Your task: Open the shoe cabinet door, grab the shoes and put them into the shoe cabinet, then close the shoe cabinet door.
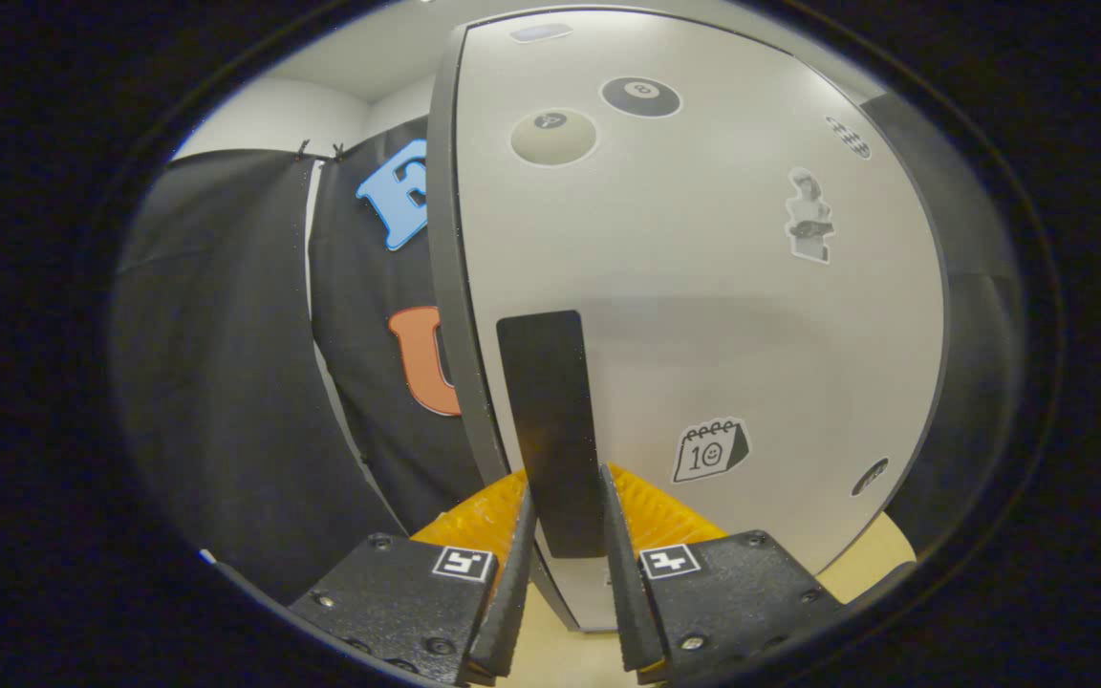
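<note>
The shoe cabinet door (703, 315) is a white panel with a dark edge and several stickers, and it stands right in front of me. Its dark upright handle (546, 401) runs down between my fingers. My gripper (567, 489) is closed around the handle's lower part, with one finger (522, 545) on its left side and the other on its right. The door's left edge (450, 287) faces me, with cloth showing past it. I see no shoes.
Black booth cloth (226, 382) hangs to the left of the door and behind it. A pale wall (273, 115) rises above the cloth. A beige floor surface (871, 554) shows below the door on the right.
</note>
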A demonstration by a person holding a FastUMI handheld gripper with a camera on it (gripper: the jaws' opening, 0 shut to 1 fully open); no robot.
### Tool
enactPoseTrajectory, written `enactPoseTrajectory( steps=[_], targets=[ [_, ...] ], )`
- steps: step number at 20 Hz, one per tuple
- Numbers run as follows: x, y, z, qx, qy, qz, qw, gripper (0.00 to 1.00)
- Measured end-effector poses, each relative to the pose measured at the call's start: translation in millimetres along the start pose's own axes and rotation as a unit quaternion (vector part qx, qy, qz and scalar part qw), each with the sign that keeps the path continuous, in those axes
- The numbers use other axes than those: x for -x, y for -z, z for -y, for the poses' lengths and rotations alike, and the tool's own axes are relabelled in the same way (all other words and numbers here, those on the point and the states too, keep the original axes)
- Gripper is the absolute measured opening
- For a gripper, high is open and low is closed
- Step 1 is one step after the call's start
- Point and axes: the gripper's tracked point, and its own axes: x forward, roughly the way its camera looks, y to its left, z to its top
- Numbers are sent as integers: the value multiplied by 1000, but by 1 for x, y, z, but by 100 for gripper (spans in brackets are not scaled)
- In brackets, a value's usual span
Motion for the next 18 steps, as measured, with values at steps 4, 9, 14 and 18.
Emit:
enactPoseTrajectory(
  steps=[4, 9, 14, 18],
  targets=[
    [4, 2, 1, 26, -18, -1, 999, 36],
    [27, 6, -1, 38, -49, -2, 998, 31],
    [67, 9, 5, 48, -57, -1, 997, 30],
    [102, 10, 23, 52, -46, 2, 998, 29]
  ],
)
